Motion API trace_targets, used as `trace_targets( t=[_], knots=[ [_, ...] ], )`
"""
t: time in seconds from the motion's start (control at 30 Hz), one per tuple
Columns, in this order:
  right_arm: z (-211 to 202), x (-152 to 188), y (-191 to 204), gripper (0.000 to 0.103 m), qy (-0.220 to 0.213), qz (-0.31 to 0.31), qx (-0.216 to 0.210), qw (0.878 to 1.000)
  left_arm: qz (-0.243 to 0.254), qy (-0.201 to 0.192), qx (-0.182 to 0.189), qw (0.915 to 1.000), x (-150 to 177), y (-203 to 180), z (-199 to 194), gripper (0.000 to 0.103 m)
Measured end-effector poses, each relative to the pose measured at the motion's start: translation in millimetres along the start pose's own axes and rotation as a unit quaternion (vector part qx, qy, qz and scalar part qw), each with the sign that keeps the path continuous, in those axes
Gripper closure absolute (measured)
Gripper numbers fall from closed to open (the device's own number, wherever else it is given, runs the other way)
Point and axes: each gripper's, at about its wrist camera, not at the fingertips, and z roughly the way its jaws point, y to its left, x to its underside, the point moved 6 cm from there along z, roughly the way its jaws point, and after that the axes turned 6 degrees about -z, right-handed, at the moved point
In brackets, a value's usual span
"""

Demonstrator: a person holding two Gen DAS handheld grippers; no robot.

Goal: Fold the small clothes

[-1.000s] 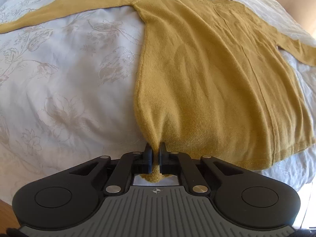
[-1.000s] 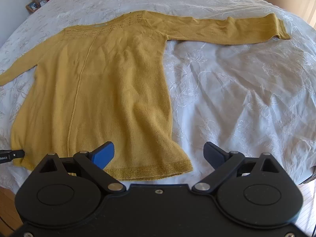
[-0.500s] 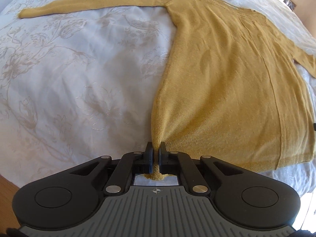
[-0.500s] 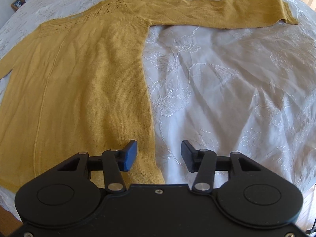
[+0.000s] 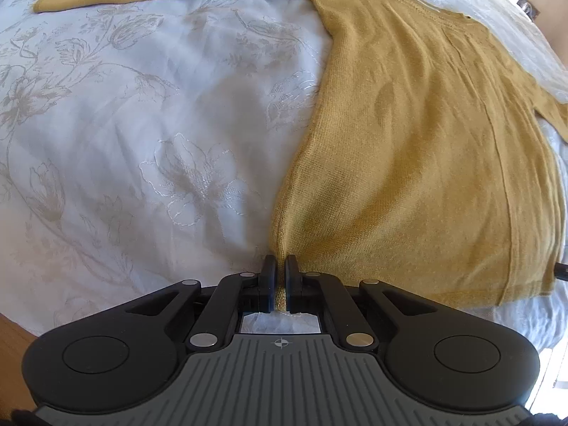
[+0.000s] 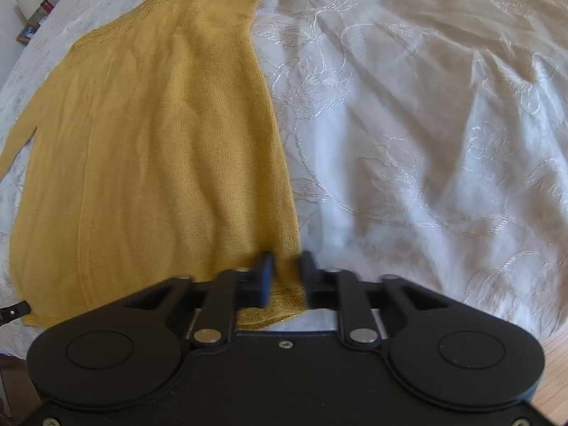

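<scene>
A mustard-yellow knit sweater lies spread flat on the bed, sleeves stretched out to both sides. My left gripper is shut on the hem's left corner, and a pinch of knit shows between its black fingers. In the right wrist view the same sweater fills the left half. My right gripper is blurred as its jaws close on the hem's right corner, with the knit bunched between the pads. The left gripper's tip peeks in at the far hem corner.
A white bedspread with embroidered flowers covers the bed. Wooden floor shows past the near bed edge. Small items stand on a nightstand beyond the far left corner.
My right gripper came down to the hem's right corner and its jaws went from wide open to closed on the knit. The left gripper kept its hold and shifted slightly sideways.
</scene>
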Motion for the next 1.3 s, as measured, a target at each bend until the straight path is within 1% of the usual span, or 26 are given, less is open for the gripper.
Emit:
trace_targets(
  t=[0.07, 0.1, 0.17, 0.2, 0.23, 0.27, 0.3, 0.33, 0.37, 0.43, 0.47, 0.53, 0.57, 0.6, 0.63, 0.67, 0.7, 0.73, 0.77, 0.83, 0.9, 0.93, 0.97, 1.03, 1.17, 1.3],
  knots=[
    [-16, -1, 1, 0.093, -0.011, -0.022, 0.019, 1.000, -0.011, -0.006, 0.013, 0.9998, -3, -3, -11, 0.098],
    [-27, -2, -2, 0.093, -0.019, -0.030, 0.034, 0.999, -0.016, -0.011, 0.019, 0.9996, -4, -4, -18, 0.098],
    [-47, -3, -14, 0.094, -0.034, -0.026, 0.062, 0.997, -0.027, -0.016, 0.030, 0.9990, -5, -2, -29, 0.098],
    [-51, -3, -19, 0.094, -0.035, -0.020, 0.070, 0.997, -0.036, -0.016, 0.033, 0.9987, -4, 0, -30, 0.098],
    [-50, -2, -25, 0.099, -0.029, -0.013, 0.080, 0.996, -0.044, -0.009, 0.030, 0.9985, -3, 3, -28, 0.098],
    [-44, 1, -31, 0.099, -0.011, -0.011, 0.105, 0.994, -0.050, -0.001, 0.023, 0.9985, 0, 7, -23, 0.098],
    [-37, 3, -34, 0.099, 0.002, -0.010, 0.109, 0.994, -0.051, 0.007, 0.012, 0.9986, 2, 11, -15, 0.098],
    [-26, 8, -37, 0.099, 0.022, -0.003, 0.103, 0.994, -0.047, 0.013, 0.002, 0.9988, 5, 12, -7, 0.098],
    [-20, 12, -39, 0.099, 0.029, 0.003, 0.097, 0.995, -0.038, 0.020, -0.007, 0.9990, 7, 12, 0, 0.098],
    [-20, 14, -38, 0.097, 0.024, 0.008, 0.094, 0.995, -0.026, 0.028, -0.015, 0.9992, 7, 9, 3, 0.097],
    [-22, 14, -37, 0.089, 0.018, 0.009, 0.092, 0.996, -0.023, 0.032, -0.014, 0.9991, 5, 7, 1, 0.095],
    [-28, 12, -32, 0.080, 0.007, 0.014, 0.083, 0.996, -0.017, 0.031, -0.004, 0.9994, 0, -2, -2, 0.095],
    [-32, 9, -30, 0.065, 0.002, 0.015, 0.080, 0.997, -0.009, 0.024, 0.003, 0.9997, -4, -8, -6, 0.094],
    [-35, 5, -27, 0.056, -0.004, 0.014, 0.081, 0.997, -0.001, 0.015, 0.010, 0.9998, -7, -14, -11, 0.086],
    [-38, 1, -22, 0.045, -0.014, 0.011, 0.078, 0.997, 0.008, 0.005, 0.018, 0.9998, -10, -19, -16, 0.077],
    [-44, -5, -16, 0.043, -0.025, 0.008, 0.073, 0.997, 0.015, -0.007, 0.027, 0.9995, -15, -26, -21, 0.060],
    [-47, -11, -13, 0.043, -0.033, 0.006, 0.071, 0.997, 0.020, -0.019, 0.035, 0.9990, -21, -32, -26, 0.048],
    [-51, -17, -9, 0.041, -0.041, 0.004, 0.068, 0.997, 0.027, -0.031, 0.041, 0.9983, -26, -40, -32, 0.044],
    [-54, -24, -5, 0.036, -0.050, 0.001, 0.064, 0.997, 0.035, -0.043, 0.043, 0.9976, -32, -48, -36, 0.041],
    [-63, -36, 6, 0.029, -0.071, -0.008, 0.050, 0.996, 0.051, -0.062, 0.045, 0.9957, -44, -66, -41, 0.036],
    [-63, -51, 14, 0.024, -0.087, -0.018, 0.042, 0.995, 0.064, -0.070, 0.053, 0.9941, -54, -84, -42, 0.026],
    [-64, -59, 16, 0.020, -0.095, -0.024, 0.037, 0.995, 0.068, -0.071, 0.058, 0.9934, -57, -91, -42, 0.024],
    [-66, -64, 18, 0.015, -0.100, -0.029, 0.032, 0.994, 0.072, -0.071, 0.063, 0.9929, -54, -94, -45, 0.022],
    [-68, -76, 19, 0.008, -0.112, -0.037, 0.022, 0.993, 0.074, -0.066, 0.066, 0.9928, -59, -110, -40, 0.020],
    [-70, -99, 9, 0.002, -0.125, -0.051, 0.011, 0.991, 0.073, -0.067, 0.060, 0.9933, -62, -136, -36, 0.016],
    [-69, -124, -16, 0.001, -0.121, -0.067, 0.007, 0.990, 0.055, -0.066, 0.039, 0.9955, -68, -161, -32, 0.013]
  ],
)
